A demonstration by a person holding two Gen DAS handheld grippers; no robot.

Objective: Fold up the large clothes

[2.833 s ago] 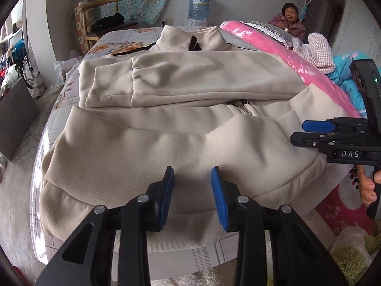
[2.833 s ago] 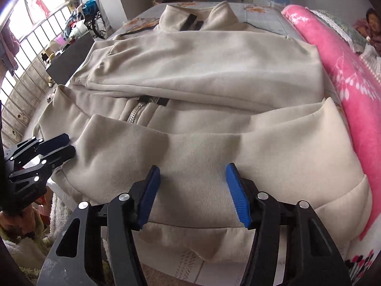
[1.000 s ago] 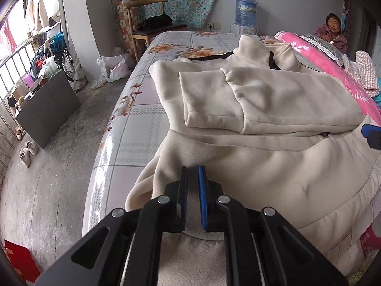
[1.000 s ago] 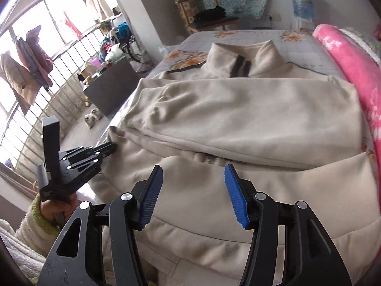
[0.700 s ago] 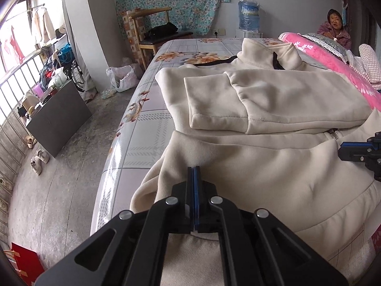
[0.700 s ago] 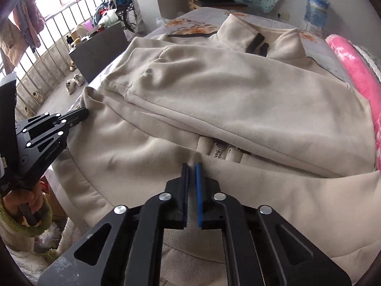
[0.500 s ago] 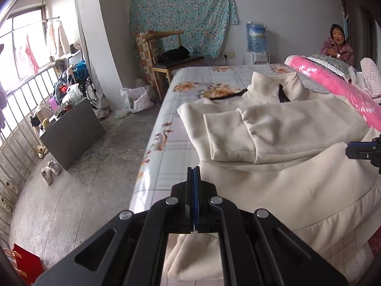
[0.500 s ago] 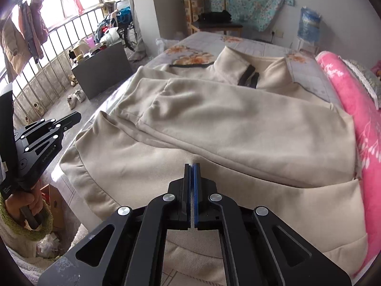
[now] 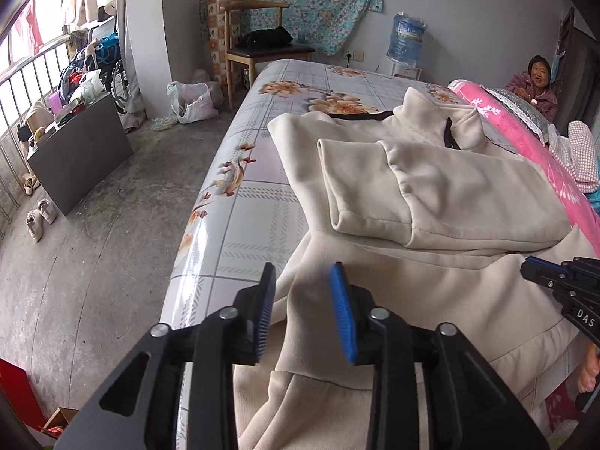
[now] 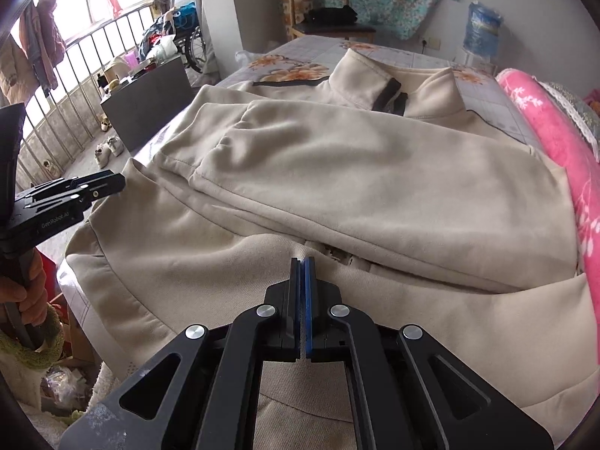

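We see a beige jacket (image 9: 431, 187) spread on the bed (image 9: 262, 202), collar at the far end, sleeves folded across its chest, near hem draping over the near edge. Left gripper (image 9: 302, 311) hangs above the hem's left corner; its jaws have just been opening and now stand apart, fabric below them but not pinched. Right gripper (image 10: 303, 300) has jaws pressed together over the hem near the zipper; whether cloth is caught we cannot tell.
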